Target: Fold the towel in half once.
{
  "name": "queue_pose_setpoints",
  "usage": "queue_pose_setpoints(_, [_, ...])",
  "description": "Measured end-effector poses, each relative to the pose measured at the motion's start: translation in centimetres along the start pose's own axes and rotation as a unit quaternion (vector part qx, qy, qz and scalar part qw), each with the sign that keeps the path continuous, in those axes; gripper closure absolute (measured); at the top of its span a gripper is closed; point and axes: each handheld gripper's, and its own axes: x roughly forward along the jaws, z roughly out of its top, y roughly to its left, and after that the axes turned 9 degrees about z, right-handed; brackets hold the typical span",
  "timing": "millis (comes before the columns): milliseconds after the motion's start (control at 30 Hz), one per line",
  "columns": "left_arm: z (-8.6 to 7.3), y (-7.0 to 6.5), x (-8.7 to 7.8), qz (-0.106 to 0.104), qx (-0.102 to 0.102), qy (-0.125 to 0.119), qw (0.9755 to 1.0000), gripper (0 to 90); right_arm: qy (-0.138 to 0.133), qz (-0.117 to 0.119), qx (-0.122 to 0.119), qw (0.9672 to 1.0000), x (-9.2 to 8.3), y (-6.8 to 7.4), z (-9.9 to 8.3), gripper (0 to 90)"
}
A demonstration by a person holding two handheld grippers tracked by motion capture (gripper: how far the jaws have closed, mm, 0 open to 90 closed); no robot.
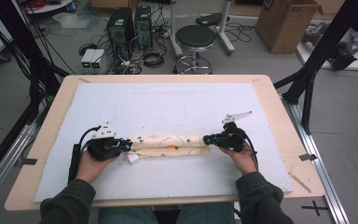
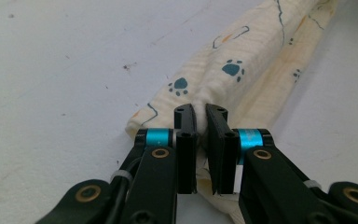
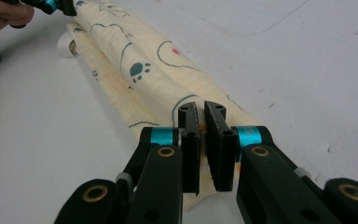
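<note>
A cream cloth (image 1: 168, 144) printed with blue paw marks lies folded into a long narrow strip across the white mat (image 1: 168, 107). My left gripper (image 1: 126, 145) pinches its left end, and the left gripper view has the jaws closed on a fold of the cloth (image 2: 228, 74). At the other end my right gripper (image 1: 208, 139) pinches the strip. The right gripper view looks along the cloth (image 3: 135, 65) from its closed jaws (image 3: 201, 112) toward the other hand (image 3: 2, 16) far off.
A wooden table (image 1: 279, 107) carries the mat, with bare mat beyond and in front of the cloth. On the floor behind stand a black stool (image 1: 195, 39), computer towers (image 1: 121, 28), loose cables and a cardboard box (image 1: 284, 23). Black frame posts flank both sides.
</note>
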Motion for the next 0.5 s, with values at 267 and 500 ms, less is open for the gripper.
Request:
queue_pose_setpoints(267, [-0.9, -0.1, -0.3, -0.004, -0.003, 0.003, 1.0000, 81.0, 0.008, 0.003, -0.010, 0.9999, 0.1, 0.7, -0.6, 84.6])
queue_pose_setpoints(500, [-1.4, -0.6, -0.6, -0.014, 0.003, 0.006, 0.9999, 80.5, 0.015, -0.001, -0.014, 0.9998, 0.1, 1.3, -1.2, 84.1])
